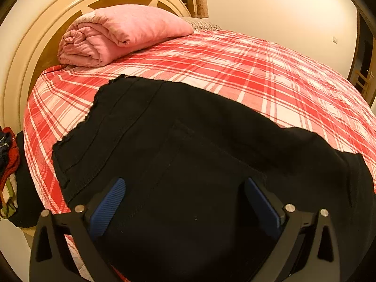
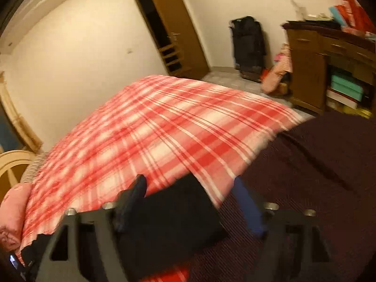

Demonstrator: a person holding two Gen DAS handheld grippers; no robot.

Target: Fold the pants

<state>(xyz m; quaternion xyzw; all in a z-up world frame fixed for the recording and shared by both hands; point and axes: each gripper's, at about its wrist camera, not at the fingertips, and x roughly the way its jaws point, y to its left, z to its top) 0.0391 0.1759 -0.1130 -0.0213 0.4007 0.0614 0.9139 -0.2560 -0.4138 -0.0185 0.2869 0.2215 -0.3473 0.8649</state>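
Left gripper [image 1: 183, 188]: hovering wide-jawed directly over black pants [image 1: 188, 141], waistband lying ahead-left; right gripper [image 2: 188, 195] also spreading apart, nearing the cloth's edge.

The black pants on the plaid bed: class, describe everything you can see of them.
The black pants are dark, denim-like cloth with visible seams, stitching and a frayed, ragged edge at the upper left. They lie spread fairly flat, with soft creases, on the red and white plaid bedsheet. The left gripper is open, its blue ribbed fingers over the cloth.
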